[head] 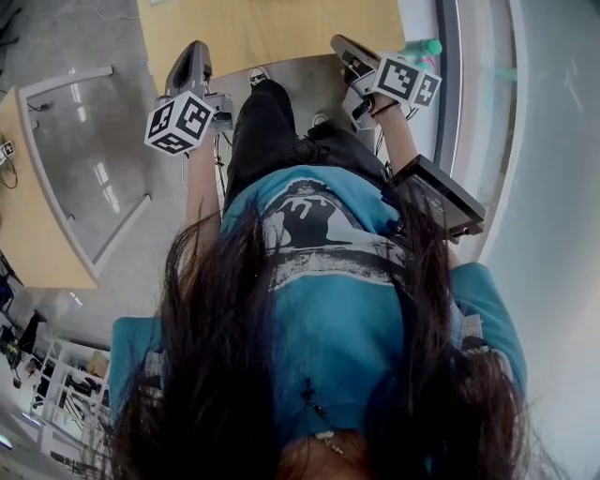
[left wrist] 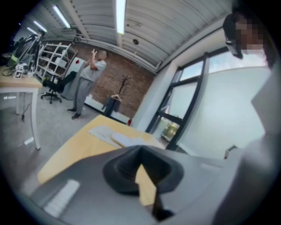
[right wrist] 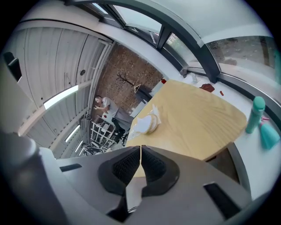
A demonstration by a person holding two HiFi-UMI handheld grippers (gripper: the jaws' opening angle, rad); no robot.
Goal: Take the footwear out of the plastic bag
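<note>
- The head camera looks steeply down the person's own front. Hair and a blue shirt fill the near half, and a wooden table shows at 12 o'clock.
- It catches the left gripper at 11 o'clock and the right gripper at 1 o'clock, both pointing toward that table.
- The left gripper camera sits close behind its jaws, which show at 6 o'clock. It faces across the table to a brick wall.
- The right gripper camera sits likewise but rolled, so the table tilts toward 2 o'clock.
- The 2 gripper views share the table, the plastic bag, the brick wall, a coat stand and a distant person.
</note>
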